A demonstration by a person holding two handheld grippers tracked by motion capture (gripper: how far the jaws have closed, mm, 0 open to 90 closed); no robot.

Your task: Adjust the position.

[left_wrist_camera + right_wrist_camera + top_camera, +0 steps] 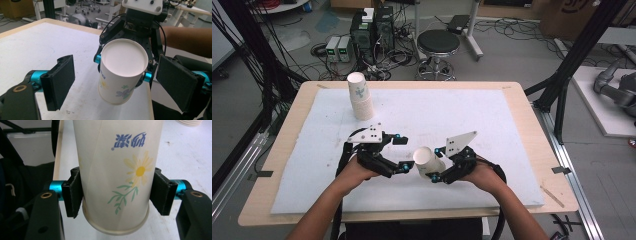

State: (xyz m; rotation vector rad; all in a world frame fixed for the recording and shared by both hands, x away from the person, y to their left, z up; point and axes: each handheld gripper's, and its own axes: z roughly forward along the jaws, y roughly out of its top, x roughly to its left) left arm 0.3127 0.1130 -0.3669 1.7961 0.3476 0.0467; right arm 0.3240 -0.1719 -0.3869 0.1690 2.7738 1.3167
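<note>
A white paper cup [424, 156] with a flower print is held off the table, tilted. My right gripper [435, 164] is shut on it, and its pads [73, 192] press both sides of the cup wall [117, 170]. The cup's closed base [123, 57] faces my left gripper [116, 62]. That gripper stands open, its two pads wide apart on either side of the cup and not touching it. In the high view my left gripper [403, 153] sits just left of the cup. A stack of upside-down paper cups [360, 97] stands at the back left of the white mat.
The white mat [492, 115] covers most of the wooden table [532, 130]. Behind the table stand a black stool [438, 42], computer cases and cables on the floor. Black frame posts [572, 65] rise at the right.
</note>
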